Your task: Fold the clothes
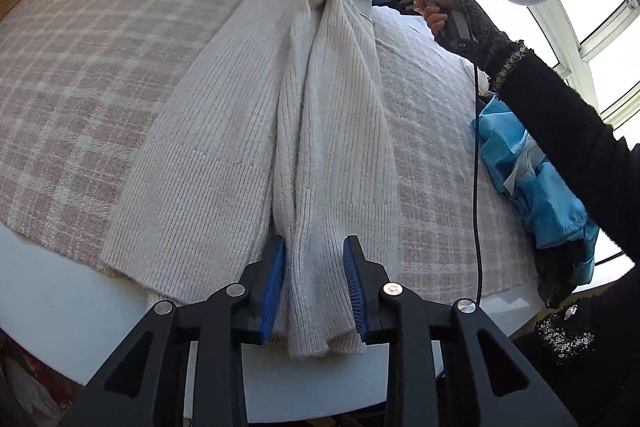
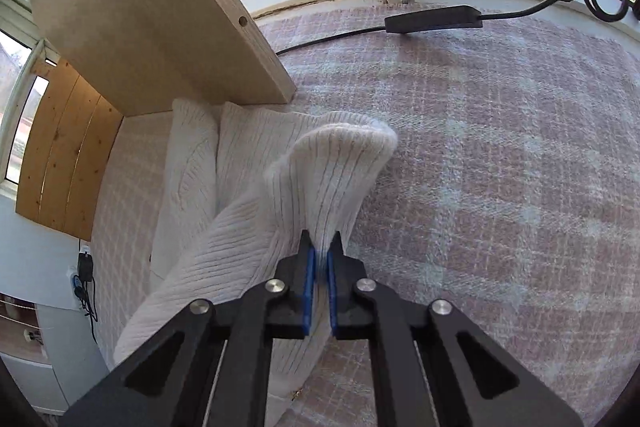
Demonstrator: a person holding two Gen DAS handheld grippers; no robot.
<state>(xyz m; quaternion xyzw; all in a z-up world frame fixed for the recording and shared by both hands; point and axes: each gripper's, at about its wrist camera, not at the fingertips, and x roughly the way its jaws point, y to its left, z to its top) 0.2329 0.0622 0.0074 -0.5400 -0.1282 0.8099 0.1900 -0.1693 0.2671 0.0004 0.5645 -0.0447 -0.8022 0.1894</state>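
Blue-padded fingers of the left tool [image 1: 314, 279] stand partly open on either side of the near hem of a cream ribbed knit sweater [image 1: 224, 131]; the pads look close to the fabric, but I cannot tell whether they grip it. At the far end the right tool [image 2: 321, 263] is nearly closed, pinching a raised fold of the same knit, and that strip is stretched between the two tools above the rest of the garment. Its body lies flat on the pink-and-white checked cloth [image 1: 80, 59] covering the desk.

I judge the sweater soft, limp and fairly light, with a fuzzy rib that should not slip from rubber pads; it sags and stretches, so hems, cuffs and folded edges are the sound places to hold. A crumpled blue garment [image 1: 532, 179] lies at the right edge, under the person's black sleeve [image 1: 568, 131]. No containers show in either view.
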